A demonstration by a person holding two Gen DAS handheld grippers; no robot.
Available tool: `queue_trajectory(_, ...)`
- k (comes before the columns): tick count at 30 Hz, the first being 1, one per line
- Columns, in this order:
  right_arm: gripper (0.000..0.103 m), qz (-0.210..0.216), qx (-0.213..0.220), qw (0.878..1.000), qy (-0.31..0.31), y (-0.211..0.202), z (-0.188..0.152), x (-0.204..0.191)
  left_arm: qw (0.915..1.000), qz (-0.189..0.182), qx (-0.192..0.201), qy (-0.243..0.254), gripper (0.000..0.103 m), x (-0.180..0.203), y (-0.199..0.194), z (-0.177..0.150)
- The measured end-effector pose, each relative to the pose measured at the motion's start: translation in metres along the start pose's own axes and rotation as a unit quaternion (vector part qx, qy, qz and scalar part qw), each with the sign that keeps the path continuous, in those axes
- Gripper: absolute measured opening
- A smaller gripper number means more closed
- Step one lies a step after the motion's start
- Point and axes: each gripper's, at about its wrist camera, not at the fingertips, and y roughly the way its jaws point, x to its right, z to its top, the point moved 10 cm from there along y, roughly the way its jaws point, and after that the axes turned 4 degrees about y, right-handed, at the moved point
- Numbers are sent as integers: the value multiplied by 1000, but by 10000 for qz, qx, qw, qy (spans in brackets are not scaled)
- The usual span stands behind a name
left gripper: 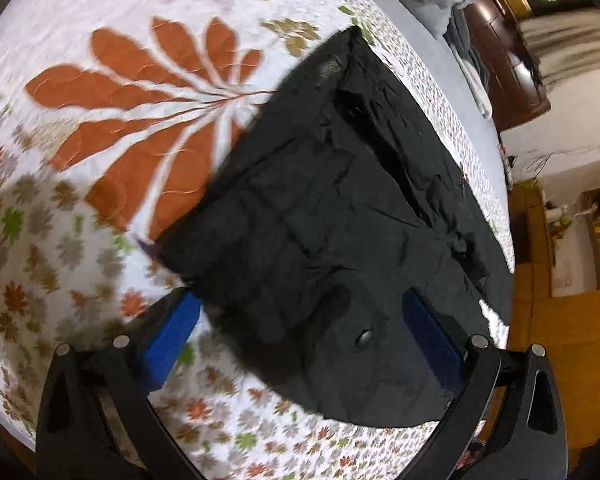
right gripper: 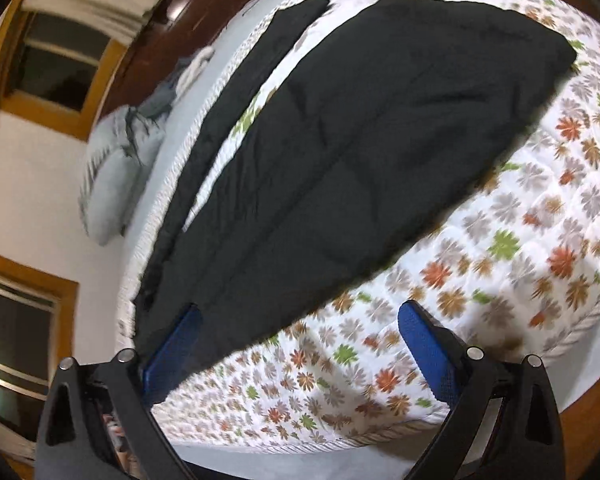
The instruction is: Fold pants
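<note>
Black pants (left gripper: 340, 208) lie flat on a white quilt with orange flower print (left gripper: 100, 160). In the left wrist view the waist end with a snap button (left gripper: 366, 337) lies nearest, between the blue pads. My left gripper (left gripper: 304, 332) is open above this end. In the right wrist view the pants (right gripper: 360, 140) stretch away across the quilt (right gripper: 500, 280), with a second dark strip (right gripper: 236, 100) beside them near the bed edge. My right gripper (right gripper: 300, 344) is open over the near end of the pants, its left pad (right gripper: 172, 352) at the fabric edge.
A grey pillow (right gripper: 116, 176) lies at the bed's far side. A dark wooden cabinet (left gripper: 508, 64) stands beyond the bed. Windows with wooden frames (right gripper: 56, 68) are on the wall. The bed edge (right gripper: 340, 440) is close below my right gripper.
</note>
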Motion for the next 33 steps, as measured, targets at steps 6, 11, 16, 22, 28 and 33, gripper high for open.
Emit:
queue_trajectory(6,99,594,479,9936,837,-34,37,37,9970,339,194,670,100,11,7,-8)
queue_trajectory(11,100,1052,759,9840,1220,-44,58,61,9968,363,252,667,95,11,5,-6)
queue_trajectory(16,100,1062,880,9836,1160,-30,88,57,9970,425,289,583,100,13,13,-3)
queue_trajectory(22,92,1038,949,9859,910,-13,102,35,9957,641,464,474,89,13,11,2)
queue_trajectory(28,10,662,708,9894,1080,6,95,47,9991,332,193,200,24,5,1,1)
queue_trajectory(33,6,541,789,9915,888,-1,84,30,9993,352,5,115,19,6,-17,3)
